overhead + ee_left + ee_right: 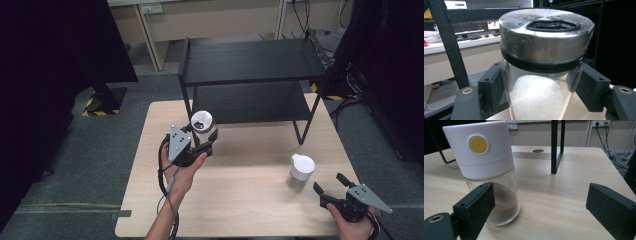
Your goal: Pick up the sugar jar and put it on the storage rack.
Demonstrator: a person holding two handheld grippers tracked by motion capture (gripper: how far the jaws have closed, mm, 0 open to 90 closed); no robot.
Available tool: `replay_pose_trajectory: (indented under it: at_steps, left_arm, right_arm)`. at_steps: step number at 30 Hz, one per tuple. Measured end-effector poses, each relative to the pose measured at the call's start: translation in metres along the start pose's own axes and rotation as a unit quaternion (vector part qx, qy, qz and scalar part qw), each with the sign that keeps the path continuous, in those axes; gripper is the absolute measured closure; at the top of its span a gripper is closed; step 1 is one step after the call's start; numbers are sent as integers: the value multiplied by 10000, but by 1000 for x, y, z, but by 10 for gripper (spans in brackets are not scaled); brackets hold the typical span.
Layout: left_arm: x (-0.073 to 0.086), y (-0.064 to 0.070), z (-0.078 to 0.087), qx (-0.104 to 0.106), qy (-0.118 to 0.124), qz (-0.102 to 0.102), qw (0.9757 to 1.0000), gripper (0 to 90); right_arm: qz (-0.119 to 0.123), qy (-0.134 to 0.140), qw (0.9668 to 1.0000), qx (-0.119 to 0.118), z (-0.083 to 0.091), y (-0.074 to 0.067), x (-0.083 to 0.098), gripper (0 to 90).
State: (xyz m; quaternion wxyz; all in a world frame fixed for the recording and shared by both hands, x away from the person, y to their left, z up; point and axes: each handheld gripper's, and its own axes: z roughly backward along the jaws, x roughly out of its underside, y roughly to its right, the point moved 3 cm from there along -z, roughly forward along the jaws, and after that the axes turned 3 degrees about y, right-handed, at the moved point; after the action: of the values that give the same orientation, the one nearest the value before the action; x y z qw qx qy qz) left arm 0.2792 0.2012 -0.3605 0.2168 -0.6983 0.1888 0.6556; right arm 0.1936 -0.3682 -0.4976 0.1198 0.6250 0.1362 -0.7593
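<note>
Before the black two-tier shelf point(250, 80), the left gripper point(202, 142) pinched a steel-lidded glass jar of white grains point(203, 125) aloft, unshelved, while the right gripper point(332, 190), at four o'clock, gaped beside a white-capped glass shaker point(301, 171).

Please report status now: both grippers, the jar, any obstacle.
Left gripper shut on metal-lidded glass jar. Right gripper open, beside white-capped glass shaker. Black metal shelf just behind jar.

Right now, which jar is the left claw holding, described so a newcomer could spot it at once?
On the wooden table, in front of the black two-tier shelf, the left claw grips the glass jar by its sides. It has a metal lid and white grains inside, unlike the white-capped shaker of brown powder standing near the right claw.
</note>
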Motion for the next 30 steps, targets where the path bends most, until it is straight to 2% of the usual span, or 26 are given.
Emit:
replay_pose_trajectory:
  at_steps: [13,30]
  left_arm:
    - [-18,-4,-2,-23,116,61,9999,297]
    - [-39,-6,-6,-85,230,27,9997,297]
  right_arm:
    - [-19,3,10000,5,0,0,0,87]
    - [-25,-18,10000,8,0,0,-1,87]
